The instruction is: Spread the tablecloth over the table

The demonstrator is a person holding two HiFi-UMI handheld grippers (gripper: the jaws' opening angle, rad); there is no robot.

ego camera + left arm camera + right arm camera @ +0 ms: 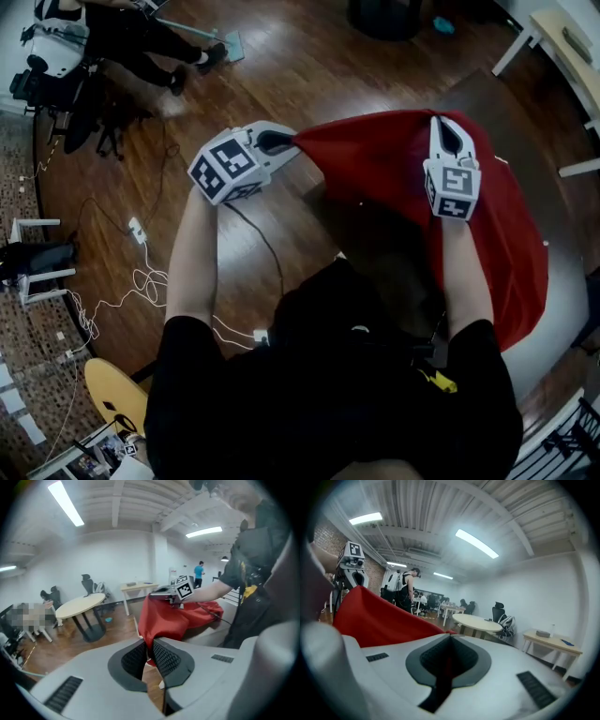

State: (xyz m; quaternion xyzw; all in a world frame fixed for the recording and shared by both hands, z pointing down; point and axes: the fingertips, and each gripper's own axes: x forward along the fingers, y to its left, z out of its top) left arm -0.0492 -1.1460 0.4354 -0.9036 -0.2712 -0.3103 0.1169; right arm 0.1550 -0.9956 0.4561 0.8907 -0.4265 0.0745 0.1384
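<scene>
Head view: tablecloth point(394, 169) is stretched between left gripper point(274, 142) and right gripper point(448, 133), with its far side draped on the table point(565, 319). Left gripper view: jaws pinched tight on the red edge. Right gripper view: same, clamped on cloth. Suggest even tension, corners level, then lower flat.

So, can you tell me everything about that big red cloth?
The red tablecloth is plain, soft-looking fabric, creased and not yet flat. The left gripper and right gripper each pinch its upper edge, stretching it between them in the air. The rest sags down and bunches on the grey table.
</scene>
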